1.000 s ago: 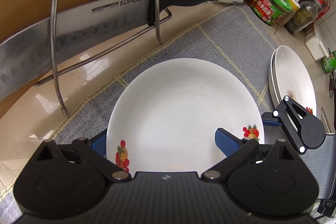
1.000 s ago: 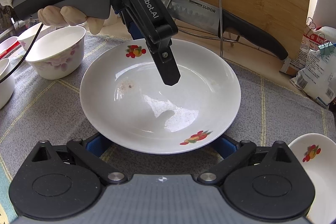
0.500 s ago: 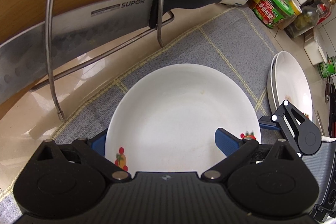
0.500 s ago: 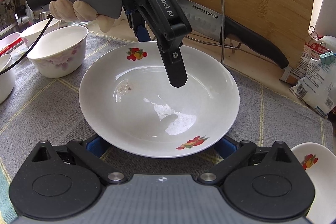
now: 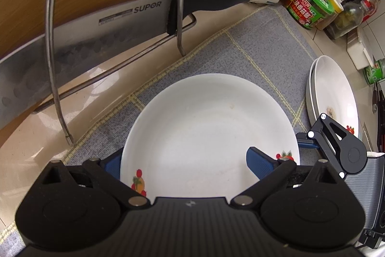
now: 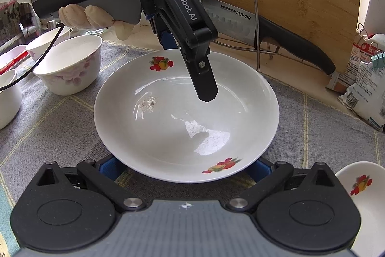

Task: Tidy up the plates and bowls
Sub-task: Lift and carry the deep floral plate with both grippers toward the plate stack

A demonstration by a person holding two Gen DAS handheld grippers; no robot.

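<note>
We are viewing the tabletop (image 6: 60,127), covered by a grey checked mat, with a deep white plate (image 6: 186,117) lying at the centre of the right wrist view and at lower centre of the left wrist view. At the right edge of the left wrist view, two plates (image 5: 333,90) are already sitting nested as a stack, so we are judging the plate sorting as begun, not finished. At the left of the right wrist view, a floral bowl (image 6: 69,66) and further bowls beside it are standing separately, apparently still awaiting grouping.

The left tool (image 5: 190,161) is hanging over the centre plate with its fingers spread wide, one blue pad (image 5: 261,164) above the plate's inside and the other beyond the rim, clamping nothing. The right tool (image 6: 186,166) is lying low at the plate's near rim; its fingers are standing apart at either side beneath the rim, and we cannot tell whether they are touching it. We are judging this plate as the next one for the stack.
</note>
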